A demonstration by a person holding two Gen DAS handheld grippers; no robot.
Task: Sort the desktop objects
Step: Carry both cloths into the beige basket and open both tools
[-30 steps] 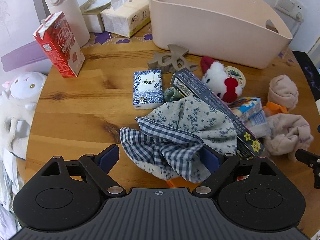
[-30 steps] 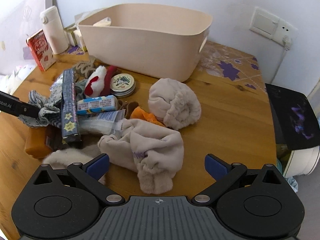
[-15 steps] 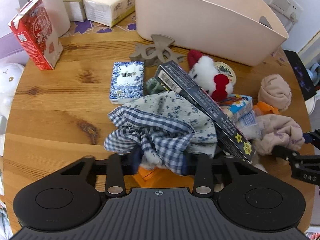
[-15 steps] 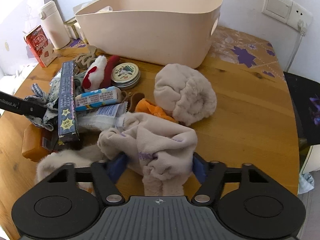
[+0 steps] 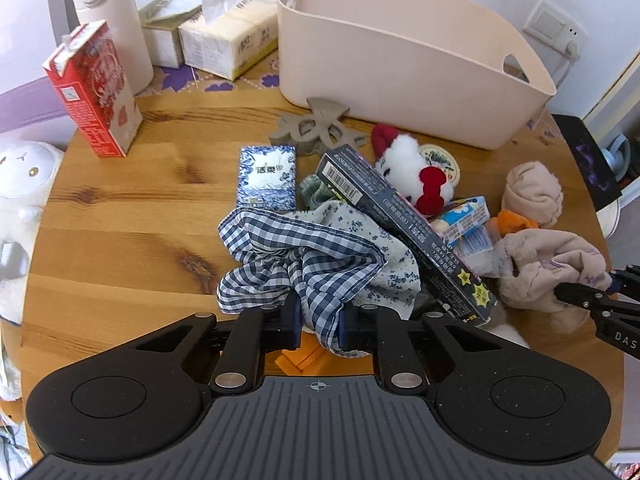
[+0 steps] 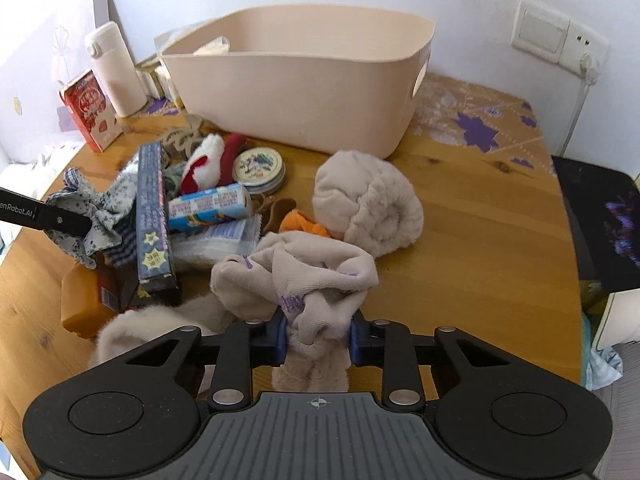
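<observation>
A blue-and-white checked cloth [image 5: 304, 264], bunched with a flowered cloth, lies at the near side of a pile on the round wooden table [image 5: 120, 240]. My left gripper [image 5: 318, 320] is shut on a fold of it. At the pile's right end lies a crumpled beige cloth [image 6: 312, 268]. The jaws of my right gripper [image 6: 318, 336] are closing and its pads press on a bunch of that cloth. A long dark box [image 5: 404, 224] leans across the pile between the two cloths. Behind stands a large beige basket [image 5: 400, 76].
The pile also holds a white-and-red plush toy [image 5: 416, 172], a round tin [image 6: 259, 166], a blue tissue pack [image 5: 267, 176], a rolled beige towel [image 6: 372, 204] and an orange block [image 6: 82, 308]. At the back left stand a red carton [image 5: 94, 92], a white bottle [image 5: 112, 20] and tissue boxes [image 5: 228, 40].
Both grippers went from wide open to closed: the left onto the checked cloth, the right onto the beige cloth. Each cloth is now bunched between the pads.
</observation>
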